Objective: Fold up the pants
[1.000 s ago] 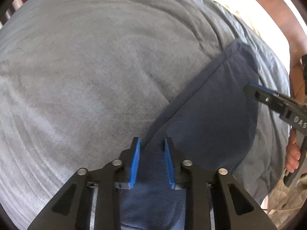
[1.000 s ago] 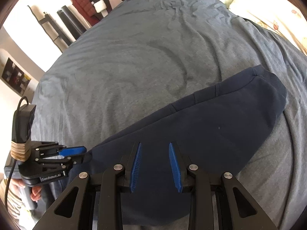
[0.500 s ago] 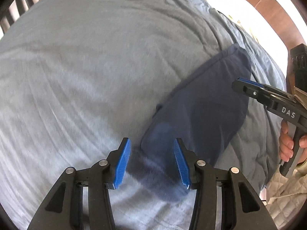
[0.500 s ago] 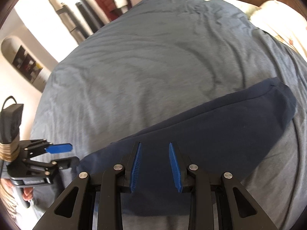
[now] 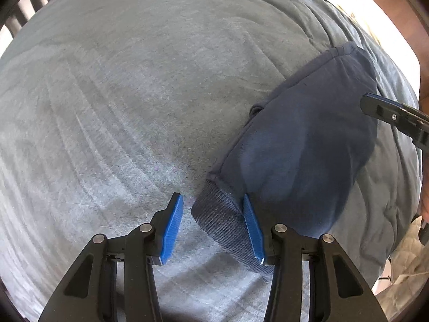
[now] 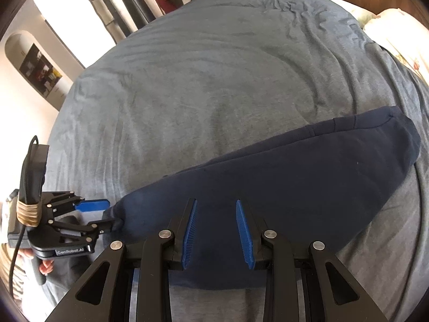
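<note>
Both claws share one build: the left claw and right claw have matte black linkage arms, silver pivot screws and ribbed blue pads. At nine o'clock, white "GenRobot.AI" lettering, a black cable, tan wrapping.

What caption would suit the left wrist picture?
Open left gripper hovering at the ribbed cuff of navy pants lying on a grey bedspread.

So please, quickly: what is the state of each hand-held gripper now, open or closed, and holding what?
Left hand-held gripper: open, holding nothing; the ribbed cuff of the pants lies between its fingers.
Right hand-held gripper: open, holding nothing.
</note>
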`<move>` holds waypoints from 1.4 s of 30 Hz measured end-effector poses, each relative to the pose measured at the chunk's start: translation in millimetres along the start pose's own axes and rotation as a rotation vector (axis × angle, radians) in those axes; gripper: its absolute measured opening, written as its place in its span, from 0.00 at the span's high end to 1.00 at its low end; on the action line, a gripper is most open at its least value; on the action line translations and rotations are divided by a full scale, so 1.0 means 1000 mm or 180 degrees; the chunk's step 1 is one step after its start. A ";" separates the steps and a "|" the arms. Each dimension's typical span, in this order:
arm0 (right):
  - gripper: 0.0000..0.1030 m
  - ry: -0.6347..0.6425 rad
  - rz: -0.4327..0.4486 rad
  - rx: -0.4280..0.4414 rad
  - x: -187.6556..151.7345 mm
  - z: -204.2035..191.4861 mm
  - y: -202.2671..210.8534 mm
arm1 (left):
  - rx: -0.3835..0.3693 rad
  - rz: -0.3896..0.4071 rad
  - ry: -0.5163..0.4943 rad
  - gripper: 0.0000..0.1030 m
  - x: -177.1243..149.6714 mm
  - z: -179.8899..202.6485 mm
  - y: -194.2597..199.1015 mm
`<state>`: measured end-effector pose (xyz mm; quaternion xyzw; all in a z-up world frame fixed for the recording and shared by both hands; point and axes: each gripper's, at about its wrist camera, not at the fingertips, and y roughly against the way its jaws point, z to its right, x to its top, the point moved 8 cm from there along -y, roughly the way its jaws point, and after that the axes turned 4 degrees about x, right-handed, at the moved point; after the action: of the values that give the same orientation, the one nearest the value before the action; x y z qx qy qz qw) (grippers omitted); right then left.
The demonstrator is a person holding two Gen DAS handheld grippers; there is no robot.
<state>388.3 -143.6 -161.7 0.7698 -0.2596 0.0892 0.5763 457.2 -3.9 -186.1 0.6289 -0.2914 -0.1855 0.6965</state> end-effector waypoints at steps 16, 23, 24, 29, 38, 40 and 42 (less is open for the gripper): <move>0.70 -0.0237 0.0328 0.0257 0.014 0.017 0.055 | -0.0206 0.0765 -0.0151 0.52 0.071 0.074 0.106; 0.59 -0.0666 0.0753 0.0128 0.025 0.081 0.107 | -0.0399 0.0811 -0.0736 0.52 0.130 0.149 0.108; 0.59 -0.0717 0.0781 0.0105 0.027 0.088 0.111 | -0.0422 0.0810 -0.0818 0.52 0.137 0.160 0.106; 0.59 -0.1111 0.1057 -0.0086 0.031 0.153 0.133 | -0.0661 0.0835 -0.1227 0.52 0.181 0.225 0.086; 0.59 -0.1622 0.1374 -0.0343 0.039 0.252 0.129 | -0.0939 0.0837 -0.1665 0.52 0.251 0.303 0.028; 0.59 -0.1695 0.1424 -0.0385 0.040 0.265 0.124 | -0.0943 0.0834 -0.1803 0.52 0.264 0.316 0.014; 0.59 -0.1772 0.1463 -0.0406 0.040 0.277 0.119 | -0.0951 0.0792 -0.1941 0.53 0.274 0.327 0.001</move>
<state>317.0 -438.3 -132.7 0.6487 -0.5777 -0.0129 0.4954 456.6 -426.1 -125.4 0.3957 -0.5298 -0.3190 0.6790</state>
